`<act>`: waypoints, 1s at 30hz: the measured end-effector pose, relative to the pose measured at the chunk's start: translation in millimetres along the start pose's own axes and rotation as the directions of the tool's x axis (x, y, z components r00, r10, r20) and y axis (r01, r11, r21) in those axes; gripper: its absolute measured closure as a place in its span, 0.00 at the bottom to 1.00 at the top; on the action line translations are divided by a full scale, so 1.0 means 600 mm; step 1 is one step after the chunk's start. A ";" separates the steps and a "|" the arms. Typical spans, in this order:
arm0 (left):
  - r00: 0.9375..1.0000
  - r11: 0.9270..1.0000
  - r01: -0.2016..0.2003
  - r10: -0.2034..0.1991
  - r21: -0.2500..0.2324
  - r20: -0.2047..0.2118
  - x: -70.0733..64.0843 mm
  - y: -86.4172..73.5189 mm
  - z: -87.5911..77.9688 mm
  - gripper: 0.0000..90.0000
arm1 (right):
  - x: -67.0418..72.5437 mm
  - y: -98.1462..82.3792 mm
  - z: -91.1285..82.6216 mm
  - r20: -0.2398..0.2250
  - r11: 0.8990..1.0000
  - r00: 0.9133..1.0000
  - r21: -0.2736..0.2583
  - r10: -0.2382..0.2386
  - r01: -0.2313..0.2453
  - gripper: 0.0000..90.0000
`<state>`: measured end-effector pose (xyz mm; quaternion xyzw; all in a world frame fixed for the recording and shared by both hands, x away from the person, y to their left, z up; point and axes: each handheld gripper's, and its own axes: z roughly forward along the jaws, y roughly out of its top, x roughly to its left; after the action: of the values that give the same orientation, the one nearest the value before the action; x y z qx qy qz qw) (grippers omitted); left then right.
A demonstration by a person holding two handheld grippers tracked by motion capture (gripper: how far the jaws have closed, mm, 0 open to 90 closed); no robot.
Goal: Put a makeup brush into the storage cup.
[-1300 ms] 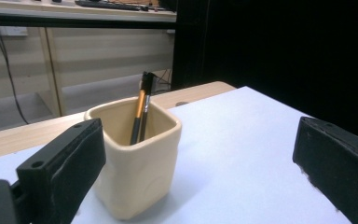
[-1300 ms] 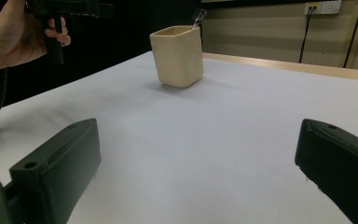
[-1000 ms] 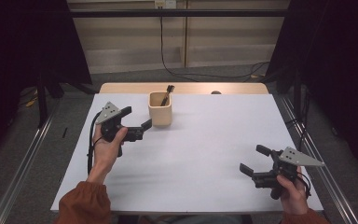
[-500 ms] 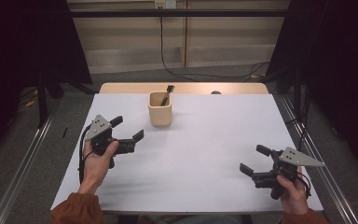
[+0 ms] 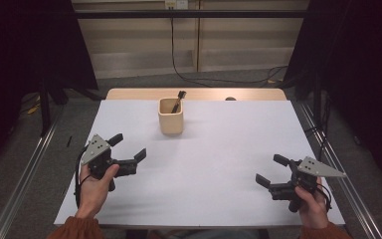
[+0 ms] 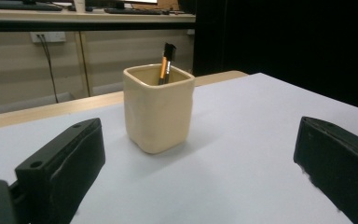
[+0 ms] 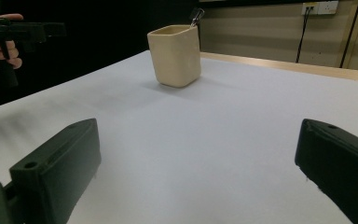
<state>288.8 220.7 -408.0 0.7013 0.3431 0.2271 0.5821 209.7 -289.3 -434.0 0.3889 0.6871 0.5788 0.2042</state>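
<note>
Left gripper [image 5: 128, 151] wide open, holding nothing, now pulled back from the cup [image 5: 170, 116] toward the near left of the table [image 5: 229, 149]; a second ago sat right beside it. Right gripper [image 5: 272, 171] also wide, parked near right, unmoved. Cup upright at the far middle, pen [image 6: 165, 63] standing inside. Looks like the drop-off is done and the hand is retreating. Can't make out the pen's lower half, hidden by the cup wall.

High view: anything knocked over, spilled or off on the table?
Nothing stands out. The beige cup stands upright near the far edge of the white table, with a pen leaning inside it. Both the left tongs and the right tongs are open, holding nothing, well clear of the cup.
</note>
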 end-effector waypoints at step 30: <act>0.999 1.000 0.016 -0.016 0.021 -0.044 -0.021 -0.056 -0.087 0.02 | -0.003 -0.002 -0.003 0.015 1.000 1.000 0.002 0.007 -0.007 0.00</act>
<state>235.7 248.7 -428.5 0.6994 0.3639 0.2343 0.5688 209.3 -291.9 -434.8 0.3958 0.6847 0.5759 0.2069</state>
